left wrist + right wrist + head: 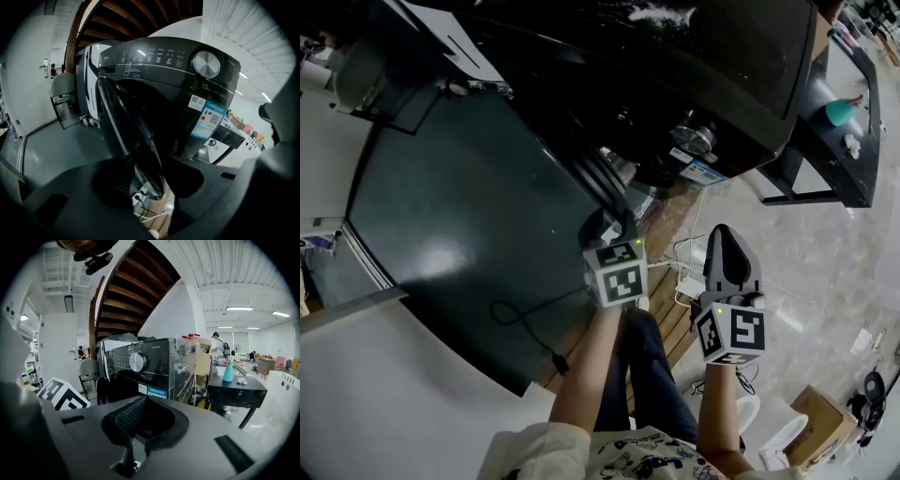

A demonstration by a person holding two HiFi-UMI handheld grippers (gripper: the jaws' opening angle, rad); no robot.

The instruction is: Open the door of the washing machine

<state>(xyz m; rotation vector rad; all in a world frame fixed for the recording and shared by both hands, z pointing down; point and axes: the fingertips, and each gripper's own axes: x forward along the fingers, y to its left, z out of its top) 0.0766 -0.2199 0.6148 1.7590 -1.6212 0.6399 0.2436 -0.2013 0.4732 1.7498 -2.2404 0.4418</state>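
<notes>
- Pale workshop floor [825,253] frames the scene, with a cable [520,319] trailing past wooden slats [670,328] under the machine.
- Nearest the job, the left gripper [150,168] has its jaws spread, and the rim of the door [124,126] stands between them. No pad can be seen pressing on it.
- At 4 o'clock from it, the right gripper [143,403] hangs back, its jaws pressed together on nothing.
- Seen edge-on, the door runs from 11 o'clock down to 6 o'clock into the left jaws. It is round, dark and glossy, and already swung partly out, so a pull on that rim looks like the left hand's work.
- At 12 o'clock beyond stands the washing machine [187,89], black with a silver dial [206,63] and a blue label [209,117].
</notes>
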